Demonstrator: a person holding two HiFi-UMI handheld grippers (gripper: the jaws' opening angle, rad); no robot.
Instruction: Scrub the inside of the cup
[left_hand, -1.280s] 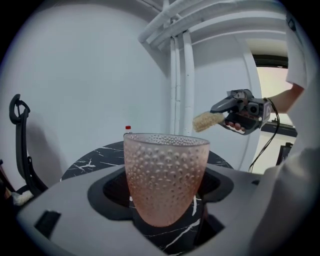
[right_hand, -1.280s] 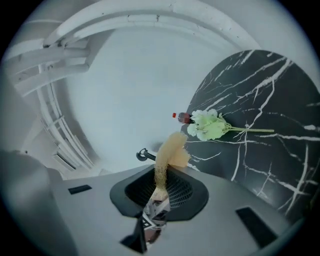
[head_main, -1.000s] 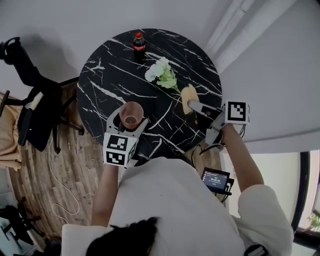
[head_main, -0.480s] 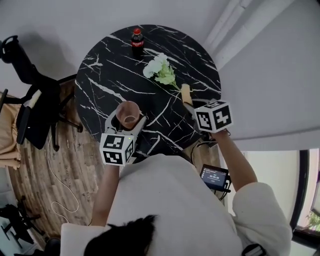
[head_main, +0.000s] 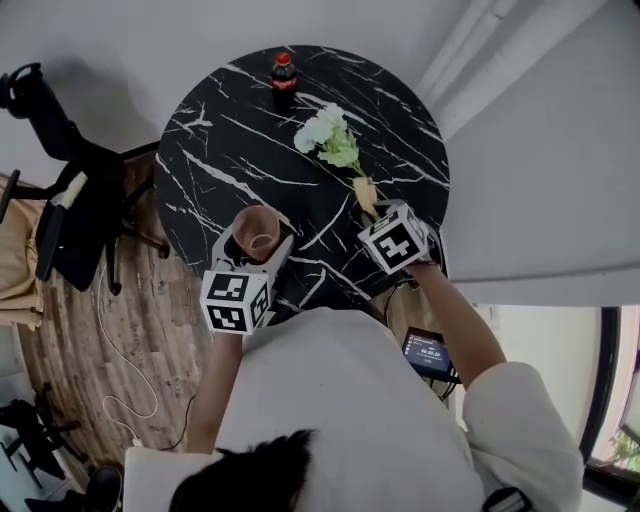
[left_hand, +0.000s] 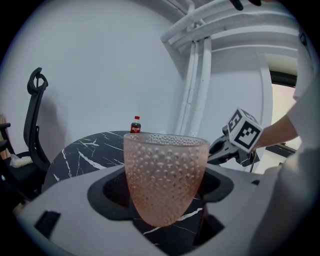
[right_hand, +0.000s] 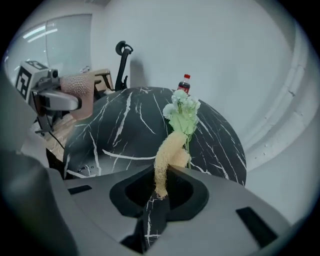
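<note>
Jaws: left gripper (head_main: 256, 248) clamped on the cup (left_hand: 165, 175), which is pink and dimpled, mouth up, over the near edge of the bench (head_main: 230, 140). Right gripper (right_hand: 161, 187) jaws pinch a loofah (right_hand: 167, 155), its free end pointing out over the bench. Loofah and cup well apart. Farther out: flowers (head_main: 328, 140) mid-bench, bottle (head_main: 284, 75) at the far rim.

Progress, by my reading: both pieces are in hand and scrubbing has not begun. The loofah has yet to enter the cup, so all the rubbing is left.

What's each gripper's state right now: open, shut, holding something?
Left gripper: closed on the pink cup.
Right gripper: closed on the loofah sponge.
</note>
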